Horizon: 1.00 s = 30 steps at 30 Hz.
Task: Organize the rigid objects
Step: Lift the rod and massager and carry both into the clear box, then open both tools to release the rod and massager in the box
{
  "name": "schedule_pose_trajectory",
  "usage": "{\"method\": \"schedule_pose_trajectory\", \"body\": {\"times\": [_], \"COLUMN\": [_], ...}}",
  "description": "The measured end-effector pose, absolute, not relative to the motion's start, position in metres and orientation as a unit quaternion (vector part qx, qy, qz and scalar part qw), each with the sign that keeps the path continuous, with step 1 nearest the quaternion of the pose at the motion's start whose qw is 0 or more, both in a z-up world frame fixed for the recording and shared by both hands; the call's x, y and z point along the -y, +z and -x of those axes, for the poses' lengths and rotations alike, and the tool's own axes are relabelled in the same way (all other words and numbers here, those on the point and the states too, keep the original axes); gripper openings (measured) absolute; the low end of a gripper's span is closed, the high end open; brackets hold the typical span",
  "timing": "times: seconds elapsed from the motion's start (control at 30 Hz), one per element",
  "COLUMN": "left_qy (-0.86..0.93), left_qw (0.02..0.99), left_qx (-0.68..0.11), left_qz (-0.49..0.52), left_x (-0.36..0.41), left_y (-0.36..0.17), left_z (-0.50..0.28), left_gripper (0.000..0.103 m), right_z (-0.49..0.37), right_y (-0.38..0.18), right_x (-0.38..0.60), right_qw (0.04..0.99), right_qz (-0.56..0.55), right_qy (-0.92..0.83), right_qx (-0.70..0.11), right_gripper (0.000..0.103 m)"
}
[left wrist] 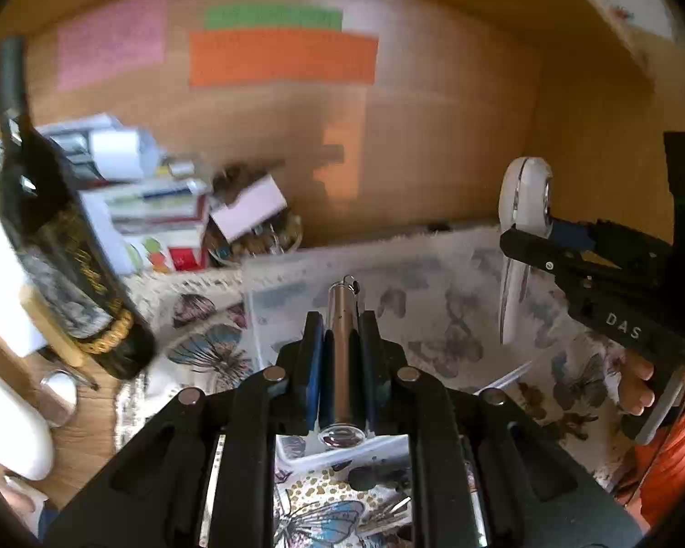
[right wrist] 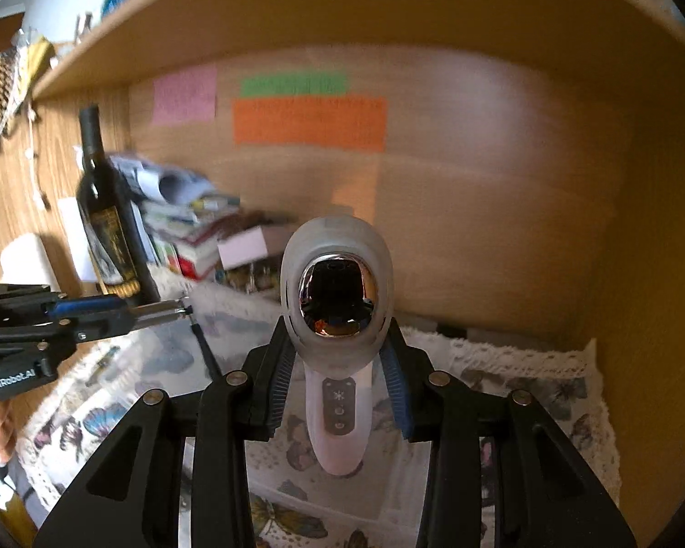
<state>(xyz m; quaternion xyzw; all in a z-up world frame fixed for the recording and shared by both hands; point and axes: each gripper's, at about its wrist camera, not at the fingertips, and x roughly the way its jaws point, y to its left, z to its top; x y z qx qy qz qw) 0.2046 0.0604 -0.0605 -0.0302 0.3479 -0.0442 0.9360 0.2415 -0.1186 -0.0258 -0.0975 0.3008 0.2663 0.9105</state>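
We are mid-task, with both tools loaded and nothing set down yet. Our left hand-held gripper (left wrist: 340,356) is clamped on a slim metal cylinder with a key ring at its tip (left wrist: 344,351), probably a small flashlight, held lengthwise between the pads above a clear plastic bin (left wrist: 292,456) on the butterfly-print cloth (left wrist: 205,351). Our right hand-held gripper (right wrist: 340,388) is closed around the white handle of a handheld device with a chrome-rimmed oval head (right wrist: 338,301), held up over the same cloth near the bench's right wall. The wine bottle (right wrist: 102,210) and the stack of books and papers (right wrist: 182,214) stand at the back-left corner, apparently untouched. Both held items remain to be placed; we judge the bin the likely destination.
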Motion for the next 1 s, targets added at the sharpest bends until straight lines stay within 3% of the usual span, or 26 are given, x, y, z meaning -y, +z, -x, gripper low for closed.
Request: {"method": "schedule_pose_trajectory", "body": {"times": [0.43,0.77,0.87,1.0], "left_qy": [-0.055,-0.049,-0.049,-0.043], "left_qw": [0.914,0.915,0.916,0.924], "left_qx": [-0.402,-0.4,-0.398,-0.381], "left_qz": [0.009,-0.003,-0.002,-0.004], "left_x": [-0.048,-0.044,-0.043,-0.043], "left_y": [-0.103,-0.105,-0.102,-0.09], "left_z": [-0.238,-0.234,-0.23,-0.219], "left_gripper": [0.015,0.015,0.024,0.036], "right_z": [-0.263,-0.274,-0.27,-0.26], "right_y": [-0.074,-0.095,-0.092,-0.083], "right_x": [0.089,0.08,0.082,0.089], "right_qw": [0.868,0.845,0.849,0.858], "right_qz": [0.153,0.147,0.148,0.142], "right_qy": [0.293,0.299,0.292,0.292], "right_qx": [-0.372,-0.419,-0.415,-0.399], "right_gripper": [0.034,0.034,0.036,0.047]}}
